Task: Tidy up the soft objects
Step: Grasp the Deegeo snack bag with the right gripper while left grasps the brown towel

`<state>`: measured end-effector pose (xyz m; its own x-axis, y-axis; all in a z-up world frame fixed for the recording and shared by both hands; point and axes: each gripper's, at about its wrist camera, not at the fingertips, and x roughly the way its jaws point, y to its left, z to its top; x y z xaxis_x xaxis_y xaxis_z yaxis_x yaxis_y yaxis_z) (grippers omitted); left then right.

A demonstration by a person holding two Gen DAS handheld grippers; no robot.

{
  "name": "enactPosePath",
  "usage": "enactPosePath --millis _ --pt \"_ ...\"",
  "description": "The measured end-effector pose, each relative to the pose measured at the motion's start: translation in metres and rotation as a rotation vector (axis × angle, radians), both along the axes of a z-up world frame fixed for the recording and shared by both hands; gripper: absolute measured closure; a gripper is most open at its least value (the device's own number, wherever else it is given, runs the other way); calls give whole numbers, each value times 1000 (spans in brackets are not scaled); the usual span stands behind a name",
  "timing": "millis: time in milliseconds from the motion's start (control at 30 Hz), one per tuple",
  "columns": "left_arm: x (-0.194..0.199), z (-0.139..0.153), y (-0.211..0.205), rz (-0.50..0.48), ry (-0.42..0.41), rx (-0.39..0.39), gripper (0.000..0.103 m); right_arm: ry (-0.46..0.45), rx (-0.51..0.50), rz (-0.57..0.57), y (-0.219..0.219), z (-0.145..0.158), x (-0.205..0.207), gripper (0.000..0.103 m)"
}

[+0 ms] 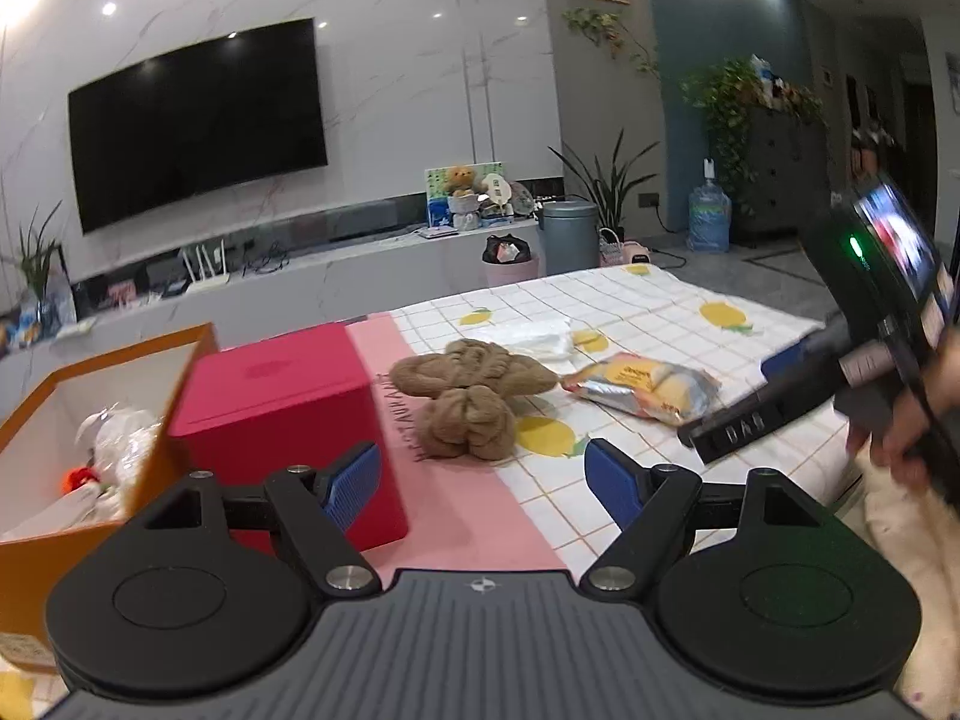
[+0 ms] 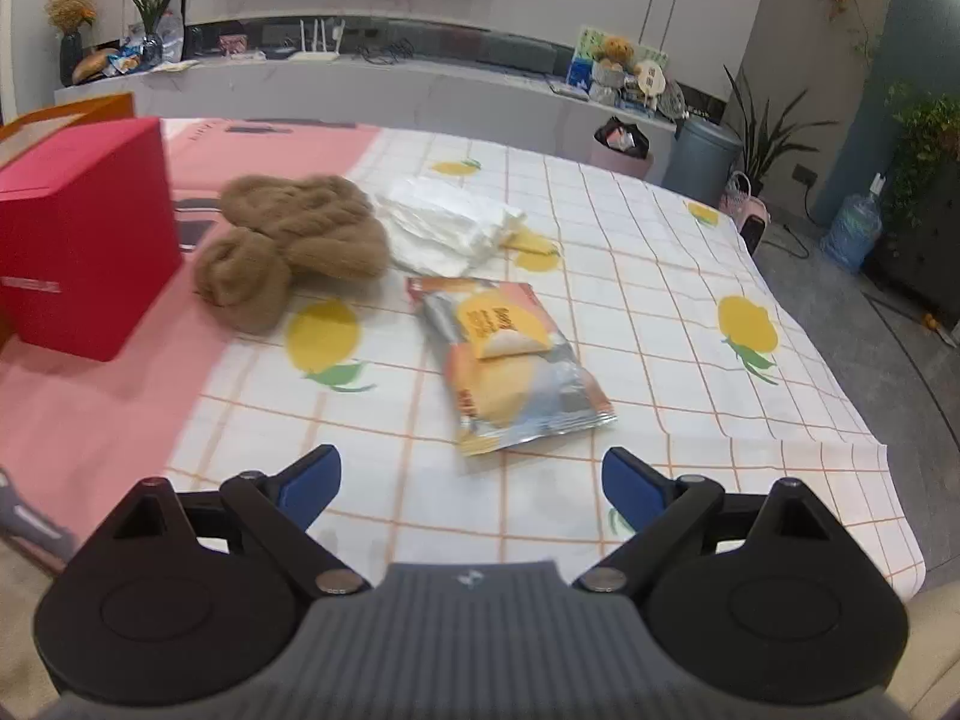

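Both grippers, left gripper [image 1: 483, 477] and right gripper [image 2: 471, 483], fingers wide, empty. Brown yarn [image 2: 294, 240], snack bag [image 2: 510, 360], white plastic [image 2: 444, 222] mid-counter [image 2: 660, 276]. Left view only: "DAS" on right gripper [image 1: 744, 417], orange box [image 1: 36, 552] beside red box [image 1: 288, 402].

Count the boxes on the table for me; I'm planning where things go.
2: the red box stands on the pink cloth, and the open orange box sits directly left of it. Others may be out of view.

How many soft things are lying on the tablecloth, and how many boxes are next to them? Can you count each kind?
Brown yarn bundles: 2
White plastic bag: 1
Snack packet: 1
Red box: 1
Orange box: 1
Total: 6
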<state>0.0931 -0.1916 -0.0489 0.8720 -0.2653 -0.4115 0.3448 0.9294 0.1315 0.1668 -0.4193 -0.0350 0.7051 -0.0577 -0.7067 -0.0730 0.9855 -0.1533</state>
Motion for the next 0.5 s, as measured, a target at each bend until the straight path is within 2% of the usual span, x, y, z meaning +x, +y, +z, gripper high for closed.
enactPosePath --millis 267,433,500 --pt "26 -29 -42 39 17 47 12 -32 98 15 -32 -18 30 3" --pt "61 -31 -64 129 -3 57 12 -20 193 -14 -45 -29 57 3" --pt "76 -31 -72 161 -3 61 12 -8 194 -35 -48 -34 69 3"
